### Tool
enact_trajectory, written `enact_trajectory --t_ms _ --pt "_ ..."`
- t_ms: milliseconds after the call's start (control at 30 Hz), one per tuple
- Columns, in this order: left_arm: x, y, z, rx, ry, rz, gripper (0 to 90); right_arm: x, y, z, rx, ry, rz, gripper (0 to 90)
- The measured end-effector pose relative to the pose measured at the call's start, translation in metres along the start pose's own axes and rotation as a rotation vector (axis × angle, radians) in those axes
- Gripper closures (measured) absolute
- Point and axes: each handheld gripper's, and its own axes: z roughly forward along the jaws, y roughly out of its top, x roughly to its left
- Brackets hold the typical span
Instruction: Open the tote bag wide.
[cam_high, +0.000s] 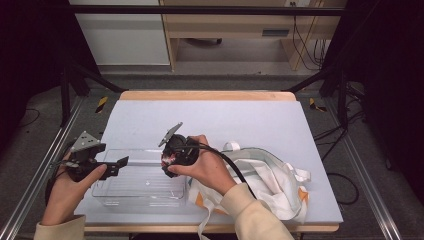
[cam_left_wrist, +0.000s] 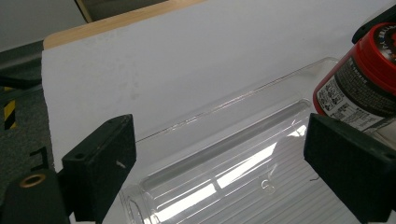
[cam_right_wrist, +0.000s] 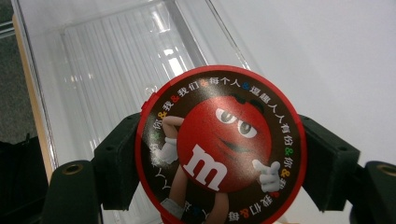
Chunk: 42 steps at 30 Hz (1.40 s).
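Note:
A round candy jar (cam_right_wrist: 219, 144) with a red lid and a red cartoon figure on its top sits between the pads of my right gripper (cam_right_wrist: 220, 161), which is shut on its sides. In the high view the right gripper (cam_high: 170, 162) holds the jar (cam_high: 168, 159) above the right end of a clear plastic tray (cam_high: 140, 192). My left gripper (cam_high: 117, 166) hovers at the tray's left end, open, its jaws wide apart with nothing between them. From the left gripper (cam_left_wrist: 224, 154) I see the ribbed tray (cam_left_wrist: 233, 100) below and the jar (cam_left_wrist: 364, 79) at the upper right.
A white cloth bag (cam_high: 270, 180) with orange patches and loose straps lies crumpled at the right front of the grey mat (cam_high: 225, 120). The wooden table edge (cam_high: 205, 95) runs along the back. Metal rails flank both sides of the table.

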Motion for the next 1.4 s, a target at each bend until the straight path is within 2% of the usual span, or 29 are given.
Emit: enact_trajectory --t_ms 600,1400 --pt "0.000 0.000 0.001 0.004 -0.002 0.002 9.3 0.007 -0.007 0.016 0.056 0.017 -0.012 25.5" --pt "-0.001 0.000 0.001 0.002 -0.003 0.004 9.3 0.007 -0.012 0.032 0.084 0.019 -0.016 25.5"
